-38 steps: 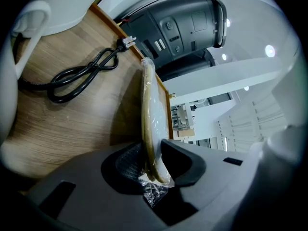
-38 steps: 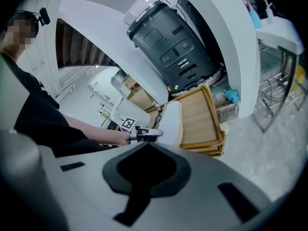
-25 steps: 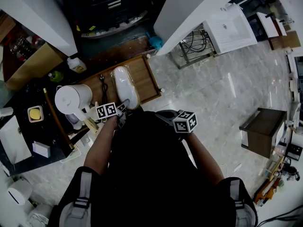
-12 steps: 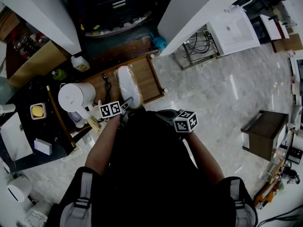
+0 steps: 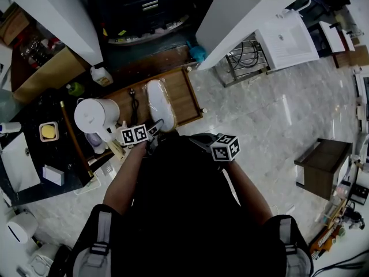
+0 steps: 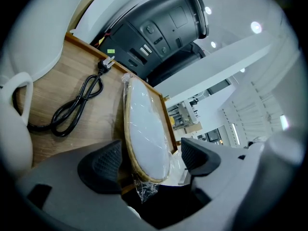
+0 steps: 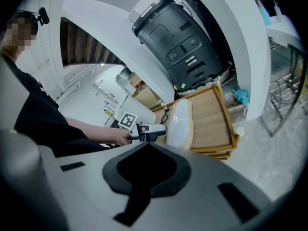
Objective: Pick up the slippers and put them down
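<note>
Wooden tray (image 5: 184, 97): slippers (image 5: 159, 104); left hand-held gripper (image 6: 151, 160) just opened astride them; right hand-held gripper (image 7: 147, 150) closed.

Head view from high up, facing steeply down at floor (image 5: 259, 114) & wooden tray (image 5: 183, 100), left gripper view v. close, low along slipper (image 6: 144, 138) on tray, right gripper view farther back, off to one side, all 3 share tray w/ slipper.

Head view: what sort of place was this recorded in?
Probably a cluttered room in a home or a staged living space: pale marble-look floor tiles, a white kettle beside a low wooden tray holding plastic-wrapped white slippers, and what looks like a white basin.
</note>
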The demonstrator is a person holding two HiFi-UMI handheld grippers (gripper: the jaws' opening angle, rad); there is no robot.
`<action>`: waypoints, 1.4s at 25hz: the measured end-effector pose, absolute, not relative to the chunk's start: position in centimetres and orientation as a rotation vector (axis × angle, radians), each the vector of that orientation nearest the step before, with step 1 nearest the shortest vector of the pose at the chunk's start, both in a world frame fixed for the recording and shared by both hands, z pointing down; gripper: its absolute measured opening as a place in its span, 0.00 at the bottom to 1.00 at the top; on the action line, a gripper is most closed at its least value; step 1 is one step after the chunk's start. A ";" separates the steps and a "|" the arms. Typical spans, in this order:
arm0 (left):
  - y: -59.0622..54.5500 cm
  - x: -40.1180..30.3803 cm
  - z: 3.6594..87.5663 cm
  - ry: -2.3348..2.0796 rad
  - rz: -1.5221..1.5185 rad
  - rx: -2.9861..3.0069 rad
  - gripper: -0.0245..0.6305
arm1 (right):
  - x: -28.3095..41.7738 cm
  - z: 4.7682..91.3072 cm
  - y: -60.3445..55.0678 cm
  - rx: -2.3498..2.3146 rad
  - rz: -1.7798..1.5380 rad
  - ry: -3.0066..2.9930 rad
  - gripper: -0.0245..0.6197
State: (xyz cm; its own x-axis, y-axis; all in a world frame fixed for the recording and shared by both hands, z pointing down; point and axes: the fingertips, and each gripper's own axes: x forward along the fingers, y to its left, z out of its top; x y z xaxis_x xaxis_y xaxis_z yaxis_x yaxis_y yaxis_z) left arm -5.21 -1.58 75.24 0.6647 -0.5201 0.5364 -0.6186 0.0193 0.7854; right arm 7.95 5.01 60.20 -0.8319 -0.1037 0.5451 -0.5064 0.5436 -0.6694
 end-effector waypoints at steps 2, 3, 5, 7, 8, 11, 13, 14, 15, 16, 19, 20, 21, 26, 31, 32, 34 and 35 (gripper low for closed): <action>-1.3 -5.4 74.9 -0.946 0.084 1.638 0.61 | 7.8 60.2 5.1 0.489 1.214 -2.342 0.05; -1.2 -5.6 74.8 -0.946 0.075 1.641 0.61 | 7.7 60.2 5.1 0.486 1.211 -2.345 0.05; -0.9 -6.0 74.6 -0.943 0.054 1.641 0.60 | 7.4 60.2 5.2 0.479 1.205 -2.350 0.05; -0.6 -6.3 74.4 -0.945 0.035 1.638 0.58 | 7.2 60.1 5.3 0.472 1.198 -2.355 0.05; -0.6 -6.5 74.1 -0.948 0.025 1.639 0.54 | 7.1 60.0 5.3 0.469 1.196 -2.358 0.05; -0.5 -6.8 73.1 -0.944 -0.012 1.659 0.36 | 6.9 59.9 5.4 0.462 1.193 -2.362 0.05; -0.4 -6.8 72.4 -0.930 -0.040 1.676 0.25 | 6.7 59.9 5.5 0.459 1.188 -2.365 0.05; -0.3 -6.8 72.0 -0.924 -0.052 1.686 0.18 | 6.6 59.9 5.5 0.458 1.186 -2.367 0.05; -0.2 -6.8 71.7 -0.919 -0.063 1.694 0.14 | 6.5 59.9 5.6 0.454 1.184 -2.369 0.05; -0.1 -6.8 71.3 -0.915 -0.072 1.701 0.11 | 6.4 59.8 5.6 0.447 1.182 -2.371 0.05; 0.1 -6.7 70.1 -0.880 -0.116 1.722 0.06 | 5.8 59.6 5.7 0.421 1.165 -2.382 0.05; 0.2 -6.6 69.5 -0.856 -0.141 1.728 0.06 | 5.6 59.5 5.6 0.413 1.159 -2.387 0.05; 0.4 -6.4 68.9 -0.828 -0.167 1.736 0.06 | 5.4 59.3 5.5 0.408 1.155 -2.393 0.05; 1.3 -6.0 66.7 -0.755 -0.219 1.787 0.05 | 4.6 58.9 4.8 0.381 1.127 -2.412 0.05; 2.2 -5.9 65.0 -0.742 -0.213 1.808 0.05 | 3.8 58.6 4.3 0.350 1.097 -2.426 0.05; 2.4 -5.9 64.7 -0.739 -0.220 1.812 0.05 | 3.6 58.6 4.3 0.343 1.095 -2.427 0.05; 2.7 -5.9 64.2 -0.725 -0.239 1.815 0.05 | 3.3 58.7 4.2 0.331 1.089 -2.427 0.05; 2.8 -5.8 63.9 -0.716 -0.250 1.815 0.05 | 3.1 58.7 4.2 0.325 1.087 -2.427 0.05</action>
State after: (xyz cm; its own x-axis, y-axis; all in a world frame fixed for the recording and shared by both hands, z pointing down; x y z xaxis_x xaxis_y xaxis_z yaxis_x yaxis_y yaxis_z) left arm -5.82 2.83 63.86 0.7940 -0.5826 0.1735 -0.3486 -0.2026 0.9151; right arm 3.13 4.18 58.71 -0.8669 -0.0273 0.4978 -0.3895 0.6602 -0.6422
